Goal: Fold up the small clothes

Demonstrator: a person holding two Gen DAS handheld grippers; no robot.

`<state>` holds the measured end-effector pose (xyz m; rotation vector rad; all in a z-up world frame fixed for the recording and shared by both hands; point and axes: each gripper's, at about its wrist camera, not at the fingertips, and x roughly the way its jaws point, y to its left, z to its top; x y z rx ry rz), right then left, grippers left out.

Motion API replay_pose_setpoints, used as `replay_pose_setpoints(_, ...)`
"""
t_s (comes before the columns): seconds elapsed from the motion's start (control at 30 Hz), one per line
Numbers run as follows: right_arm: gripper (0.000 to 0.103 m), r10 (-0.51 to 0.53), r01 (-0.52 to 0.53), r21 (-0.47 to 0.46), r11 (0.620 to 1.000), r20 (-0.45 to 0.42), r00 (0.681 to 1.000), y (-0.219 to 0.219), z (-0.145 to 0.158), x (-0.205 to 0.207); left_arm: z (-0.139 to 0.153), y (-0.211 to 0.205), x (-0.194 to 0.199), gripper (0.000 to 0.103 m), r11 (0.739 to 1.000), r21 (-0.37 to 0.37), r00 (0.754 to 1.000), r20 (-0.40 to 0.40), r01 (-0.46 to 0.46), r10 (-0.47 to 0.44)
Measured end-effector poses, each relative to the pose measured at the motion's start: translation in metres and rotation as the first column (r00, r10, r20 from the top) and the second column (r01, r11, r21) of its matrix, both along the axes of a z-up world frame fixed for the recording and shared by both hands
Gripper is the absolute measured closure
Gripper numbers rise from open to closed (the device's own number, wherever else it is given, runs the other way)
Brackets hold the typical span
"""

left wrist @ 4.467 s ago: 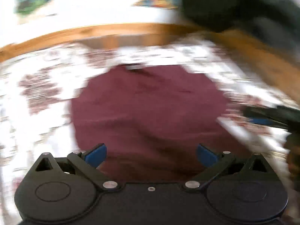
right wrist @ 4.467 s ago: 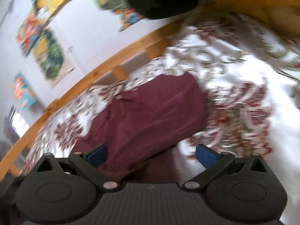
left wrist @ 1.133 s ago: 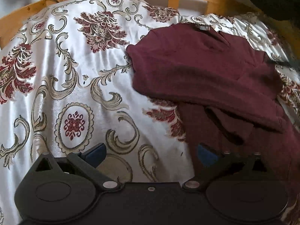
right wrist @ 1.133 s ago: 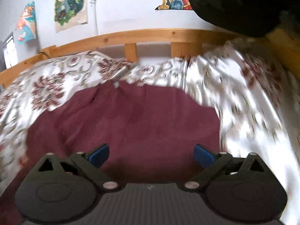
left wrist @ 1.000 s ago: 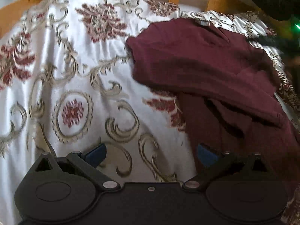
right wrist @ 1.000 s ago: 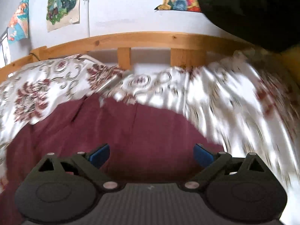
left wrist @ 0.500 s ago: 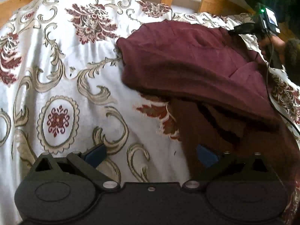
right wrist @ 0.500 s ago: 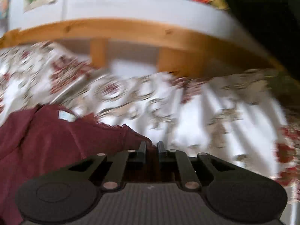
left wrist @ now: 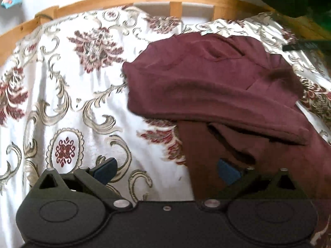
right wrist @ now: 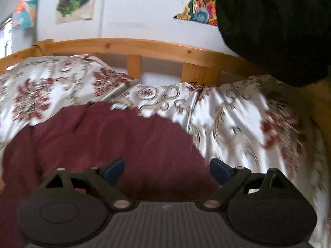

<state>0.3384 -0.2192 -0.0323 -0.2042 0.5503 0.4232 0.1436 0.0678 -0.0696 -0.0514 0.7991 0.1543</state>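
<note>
Now both grippers, left gripper [left wrist: 166, 170] & right gripper [right wrist: 166, 170], spread wide over maroon garment [left wrist: 206, 86]

Right gripper [right wrist: 166, 170], pinched shut on the far edge of the maroon garment [right wrist: 107, 142] half a second ago, now has its jaws spread wide and holds nothing. The garment's far right part now lies folded over toward the left, showing a rumpled corner [left wrist: 283, 76].

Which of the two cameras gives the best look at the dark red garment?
The left wrist view: the maroon garment shows its folded-over layers and edges. The right wrist view shows only a blurred, flat stretch of it.
</note>
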Motion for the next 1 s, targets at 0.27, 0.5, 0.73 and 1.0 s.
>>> replay_pose_setpoints(0.27, 0.0, 0.01, -0.01, 0.016, 1.0, 0.008, 1.0, -0.036, 0.0, -0.145, 0.014, -0.031, -0.03, 0.001, 0.993, 0.068, 0.995, 0.019, 0.096, -0.097)
replay_pose_setpoints(0.5, 0.0, 0.066, -0.056, 0.084, 0.995, -0.118, 0.991, -0.045, -0.012, -0.21, 0.017, -0.064, -0.052, 0.001, 0.968, 0.142, 0.978, -0.012, 0.206, -0.206)
replay_pose_setpoints(0.73, 0.0, 0.212, -0.231, -0.033, 0.972, -0.288, 0.934, -0.021, -0.042, -0.24, 0.008, -0.093, -0.065, 0.001, 0.909, 0.246, 0.941, -0.059, 0.336, -0.332)
replay_pose_setpoints(1.0, 0.0, 0.235, -0.308, -0.316, 0.897, -0.249, 0.94, 0.015, -0.078, -0.26, -0.002, -0.113, -0.071, 0.001, 0.862, 0.263, 0.901, -0.099, 0.434, -0.423)
